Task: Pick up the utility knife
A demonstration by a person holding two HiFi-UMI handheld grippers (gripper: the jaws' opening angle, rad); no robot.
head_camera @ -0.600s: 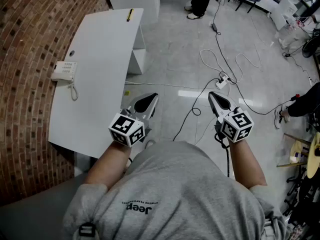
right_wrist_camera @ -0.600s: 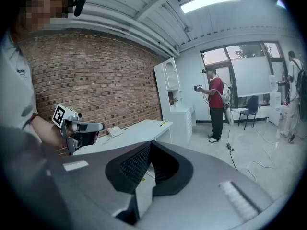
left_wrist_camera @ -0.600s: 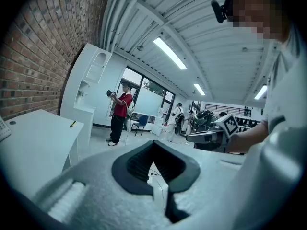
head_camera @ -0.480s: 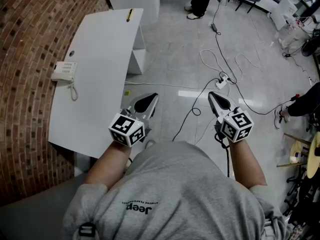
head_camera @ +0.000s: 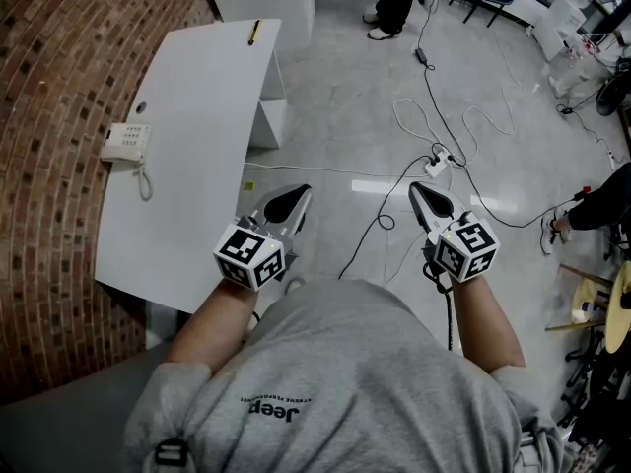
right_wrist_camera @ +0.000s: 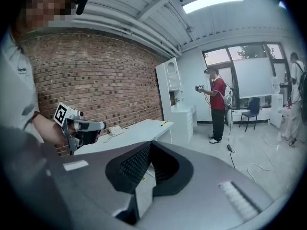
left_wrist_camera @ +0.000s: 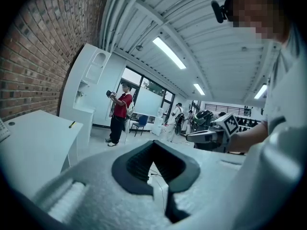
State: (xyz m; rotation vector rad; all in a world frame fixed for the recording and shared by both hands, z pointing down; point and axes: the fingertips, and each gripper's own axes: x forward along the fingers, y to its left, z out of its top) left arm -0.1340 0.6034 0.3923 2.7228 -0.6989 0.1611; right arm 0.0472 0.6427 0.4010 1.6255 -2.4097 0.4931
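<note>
A slim yellow-and-black utility knife (head_camera: pixel 254 31) lies at the far end of the white surface (head_camera: pixel 197 146), well apart from a person's two handheld grippers. The left gripper (head_camera: pixel 296 197) and right gripper (head_camera: pixel 422 193) hang side by side above the floor (head_camera: pixel 335 116), both pairs of jaws clenched on nothing.
</note>
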